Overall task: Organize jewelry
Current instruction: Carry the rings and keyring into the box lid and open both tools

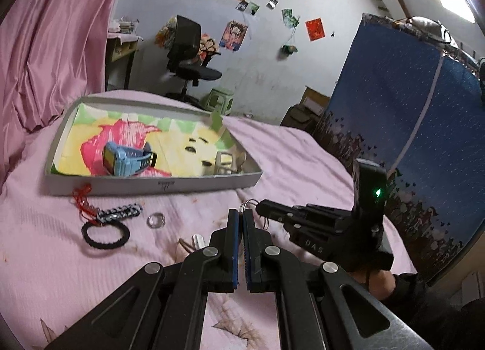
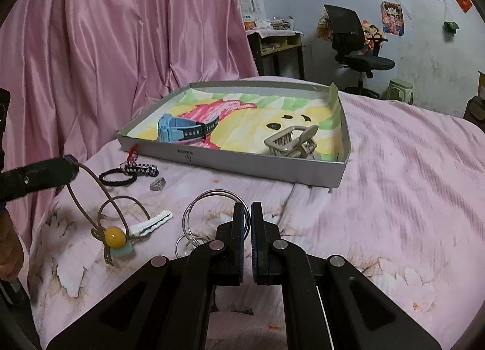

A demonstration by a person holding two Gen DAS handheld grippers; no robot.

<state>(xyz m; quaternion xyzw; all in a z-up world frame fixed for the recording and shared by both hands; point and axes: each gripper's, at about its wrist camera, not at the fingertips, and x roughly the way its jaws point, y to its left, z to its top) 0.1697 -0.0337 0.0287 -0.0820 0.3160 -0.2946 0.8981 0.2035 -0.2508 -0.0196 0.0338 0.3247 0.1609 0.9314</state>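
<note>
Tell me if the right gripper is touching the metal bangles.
Touching. In the right wrist view the right gripper is shut on the thin metal bangles, whose wire rim passes between the fingers.

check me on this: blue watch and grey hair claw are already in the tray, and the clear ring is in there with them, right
Not quite. The blue watch and grey hair claw do lie in the tray, but the clear ring is outside it, on the pink bedcover in front of the tray's near wall, beside the black hair tie. The right wrist view shows this.
</note>
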